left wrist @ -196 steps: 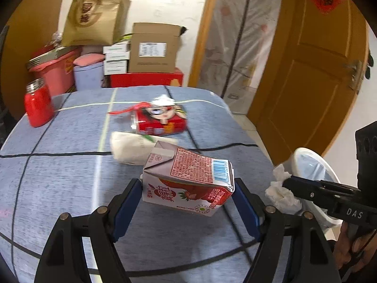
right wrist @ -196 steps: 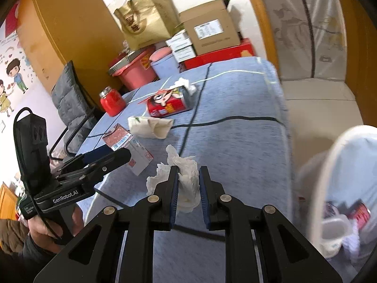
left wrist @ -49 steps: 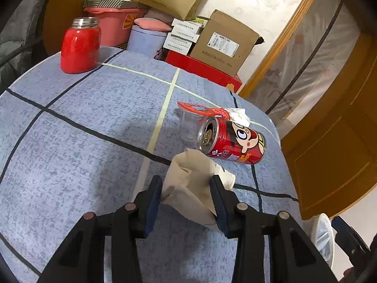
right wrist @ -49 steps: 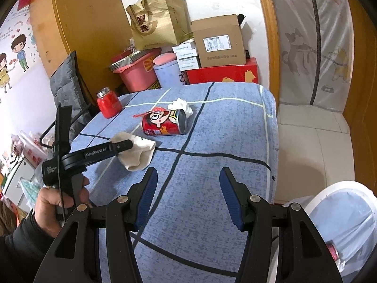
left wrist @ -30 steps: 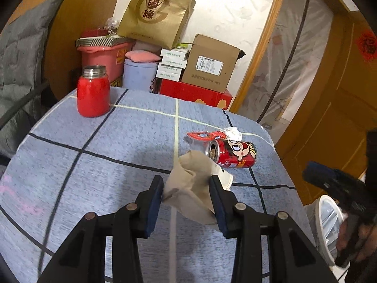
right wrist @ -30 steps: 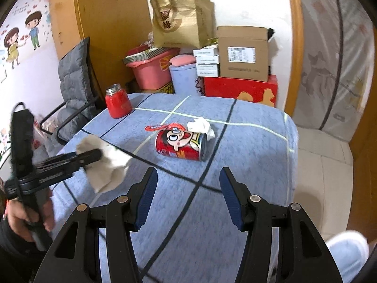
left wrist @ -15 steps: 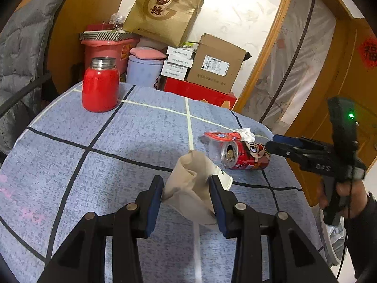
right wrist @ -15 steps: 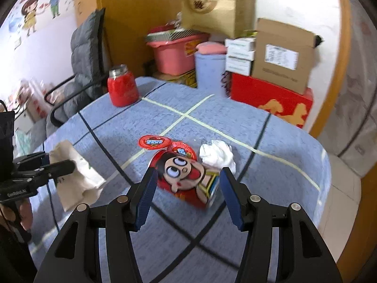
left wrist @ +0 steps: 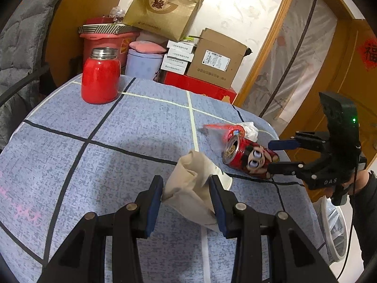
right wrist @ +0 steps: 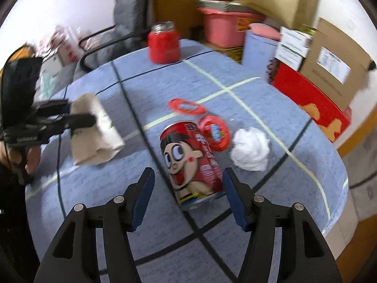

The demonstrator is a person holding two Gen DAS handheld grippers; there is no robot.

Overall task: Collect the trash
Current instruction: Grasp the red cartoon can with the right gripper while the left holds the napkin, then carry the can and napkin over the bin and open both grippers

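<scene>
My left gripper [left wrist: 186, 186] is shut on a crumpled beige paper bag [left wrist: 193, 181] and holds it above the blue checked tablecloth [left wrist: 106, 151]; the bag also shows in the right wrist view [right wrist: 94, 129]. A red cartoon drink can [right wrist: 190, 160] lies on its side on the cloth. My right gripper [right wrist: 188, 184] is open, its fingers either side of the can's near end, seen also in the left wrist view [left wrist: 273, 155]. Behind the can lie a clear cup with a red lid [right wrist: 215, 132] and a white tissue wad [right wrist: 251, 148].
A red jar [left wrist: 100, 75] stands at the table's far left. Boxes [left wrist: 216, 59], a pink bin [right wrist: 226, 28] and a paper bag [left wrist: 162, 7] are stacked behind the table. A white trash bin [left wrist: 334, 231] stands right of the table. A grey chair [right wrist: 127, 18] is at the left.
My right gripper has moved in close over the red can, fingers now straddling it. My left gripper keeps holding the paper bag, shifted slightly toward the table's near side.
</scene>
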